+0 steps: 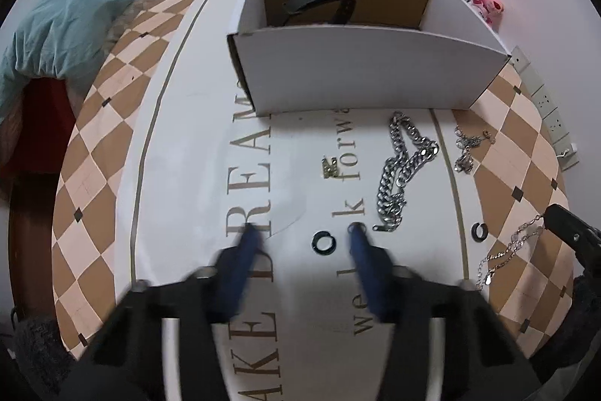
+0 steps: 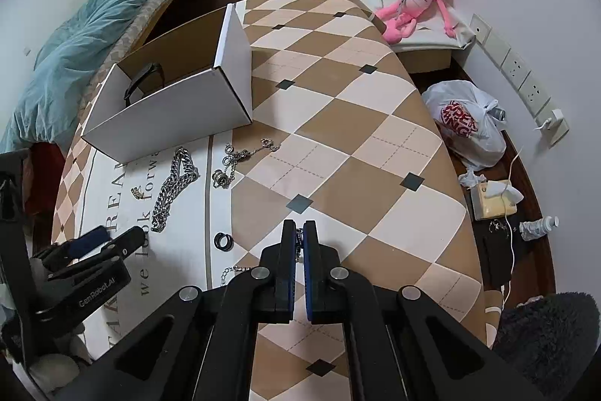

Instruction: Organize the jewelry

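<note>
Black plastic tongs (image 2: 299, 232) with blue finger pads (image 2: 308, 250), silver pivot screws (image 2: 261, 273); left tongs (image 1: 302, 232) lettered "GenRobot.AI".

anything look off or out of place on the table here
Nothing is damaged or spilled. The jewelry is just scattered loose outside the white box: a heavy silver chain in a heap, a tangled thin chain, and two black rings lying apart. Only a black band is in the box.

Tablecloth (image 1: 210, 153), large lettering: "REAM", "AKE", partly cut off.
Tablecloth, small lettering: "we", "k forw", partly hidden.
Left gripper (image 2: 109, 237) body: "GenRobot.AI".
Plastic bag (image 2: 464, 123): red print, illegible.
</note>
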### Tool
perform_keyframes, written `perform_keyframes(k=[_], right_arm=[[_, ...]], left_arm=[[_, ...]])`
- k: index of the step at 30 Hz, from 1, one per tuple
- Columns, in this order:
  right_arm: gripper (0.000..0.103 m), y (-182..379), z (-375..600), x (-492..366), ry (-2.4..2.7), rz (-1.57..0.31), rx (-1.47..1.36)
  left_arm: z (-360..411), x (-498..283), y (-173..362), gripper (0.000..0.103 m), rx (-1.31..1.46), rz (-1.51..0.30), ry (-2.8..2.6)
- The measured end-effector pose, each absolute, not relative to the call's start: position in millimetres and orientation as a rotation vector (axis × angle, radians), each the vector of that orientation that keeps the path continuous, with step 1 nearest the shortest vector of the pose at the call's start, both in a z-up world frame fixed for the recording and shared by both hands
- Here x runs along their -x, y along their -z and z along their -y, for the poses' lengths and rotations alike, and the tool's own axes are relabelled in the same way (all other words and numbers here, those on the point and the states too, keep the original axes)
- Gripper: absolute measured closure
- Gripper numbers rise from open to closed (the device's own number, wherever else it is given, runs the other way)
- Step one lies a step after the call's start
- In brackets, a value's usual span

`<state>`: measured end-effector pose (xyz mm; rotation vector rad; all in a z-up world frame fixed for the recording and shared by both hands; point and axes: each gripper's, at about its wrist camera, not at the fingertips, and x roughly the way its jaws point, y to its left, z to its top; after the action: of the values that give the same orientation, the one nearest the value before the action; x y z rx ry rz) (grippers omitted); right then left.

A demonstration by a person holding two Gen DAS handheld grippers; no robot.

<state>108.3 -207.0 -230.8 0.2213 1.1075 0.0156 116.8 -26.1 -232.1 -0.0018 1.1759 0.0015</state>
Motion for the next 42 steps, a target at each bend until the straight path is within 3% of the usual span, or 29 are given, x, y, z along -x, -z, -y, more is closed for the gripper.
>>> perform_keyframes(k=[1,3,12,20,29,42], right_arm=[[0.099,231.1,206.9,-108.6,-0.015,-1.108,-0.22],[0.099,231.6,206.6,-108.0,-0.014,-1.109,-0.22],[0.099,202.4,202.0,-106.7,-0.074,-1.061,-0.24],[0.099,146.8,189.1,-118.4,-0.197,-0.997,-0.248],[0.099,89.2,168.5,-178.9,-0.295,-0.914,-0.2],[0.099,125.8,144.5,-300.5,-0.312,-1.071,-0.12]], left_arm=[[27.4,-117.4,231.7,0.086,0.001,-1.174,0.009],[29.9,-118.6,231.3,0.093,-0.004,-1.173,0.019],[27.5,-109.0,217.9,0.093,0.027,-1.164,0.046],[17.1,-115.0,158.3,0.093,0.109,-1.096,0.115],[1.5,-180.3,98.6,0.093,0.16,-1.045,0.19],[-16.5,-255.2,135.2,0.092,0.188,-1.216,0.149]])
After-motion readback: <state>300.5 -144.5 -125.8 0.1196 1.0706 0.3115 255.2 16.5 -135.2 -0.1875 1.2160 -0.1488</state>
